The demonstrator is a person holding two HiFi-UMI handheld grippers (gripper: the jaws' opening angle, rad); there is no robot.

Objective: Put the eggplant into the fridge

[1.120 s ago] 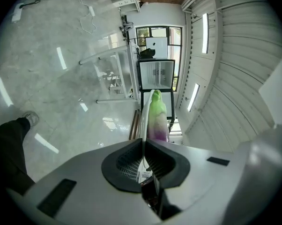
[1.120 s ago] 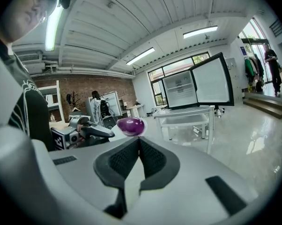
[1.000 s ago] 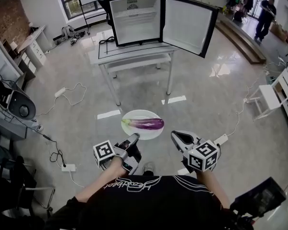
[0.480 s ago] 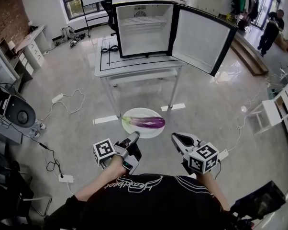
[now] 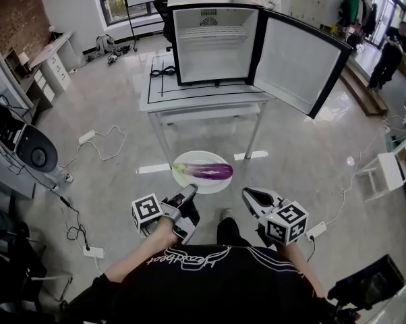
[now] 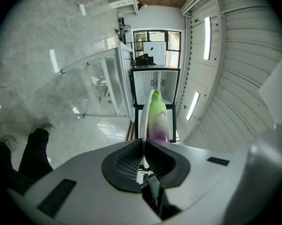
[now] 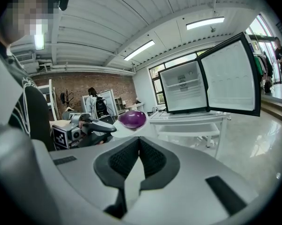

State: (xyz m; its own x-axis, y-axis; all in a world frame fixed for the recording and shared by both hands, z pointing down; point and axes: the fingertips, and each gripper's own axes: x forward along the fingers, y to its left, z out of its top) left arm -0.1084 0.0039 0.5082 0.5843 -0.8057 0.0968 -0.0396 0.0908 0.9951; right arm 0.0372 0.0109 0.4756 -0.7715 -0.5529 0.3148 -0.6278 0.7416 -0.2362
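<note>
A purple eggplant (image 5: 204,172) with a pale green stem end lies on a white plate (image 5: 189,159), carried above the floor in front of the person. My left gripper (image 5: 189,192) is shut on the plate's near-left rim. In the left gripper view the rim (image 6: 142,125) runs as a thin white line into the left gripper (image 6: 144,142), beside the eggplant (image 6: 157,116). My right gripper (image 5: 246,193) is at the plate's near-right rim. In the right gripper view the plate (image 7: 110,127) reaches into the right gripper (image 7: 139,138), shut on it. The open, empty fridge (image 5: 213,39) stands ahead.
The fridge sits on a white table (image 5: 156,96), its door (image 5: 297,63) swung open to the right. Cables (image 5: 98,140) trail over the floor at the left, beside a desk with equipment (image 5: 21,147). Several people stand behind the fridge. A white chair (image 5: 392,171) stands at the right.
The fridge and table have come nearer and sit lower in the head view as the person walks toward them. Plate, eggplant and both grippers keep their places relative to each other.
</note>
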